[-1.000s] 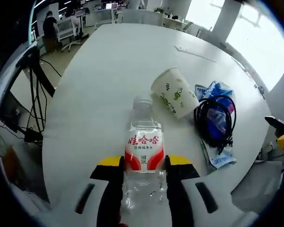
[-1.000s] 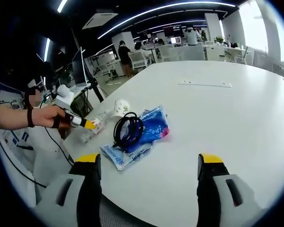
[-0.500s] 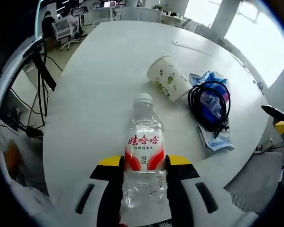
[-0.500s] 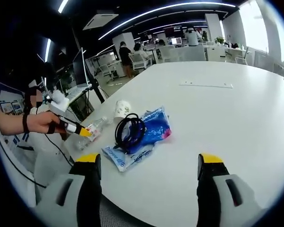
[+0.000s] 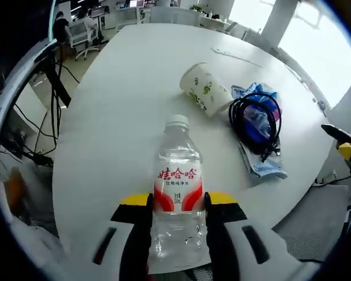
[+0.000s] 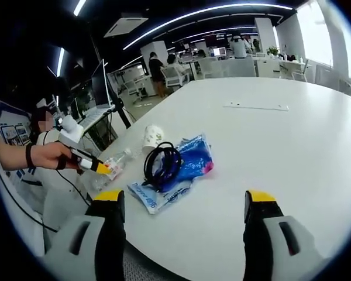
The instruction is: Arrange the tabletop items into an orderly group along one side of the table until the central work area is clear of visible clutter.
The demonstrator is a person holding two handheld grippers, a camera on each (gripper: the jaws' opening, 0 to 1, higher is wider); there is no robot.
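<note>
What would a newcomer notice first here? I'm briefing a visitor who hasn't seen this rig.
First, the clear water bottle with its red label, clamped between the left gripper jaws at the near table edge. Next, the small cluster on the white table: a paper cup lying on its side beside a coiled black cable resting on blue packets. The right gripper is open, holding nothing.

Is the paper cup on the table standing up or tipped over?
Tipped over: the paper cup lies on its side on the table.
</note>
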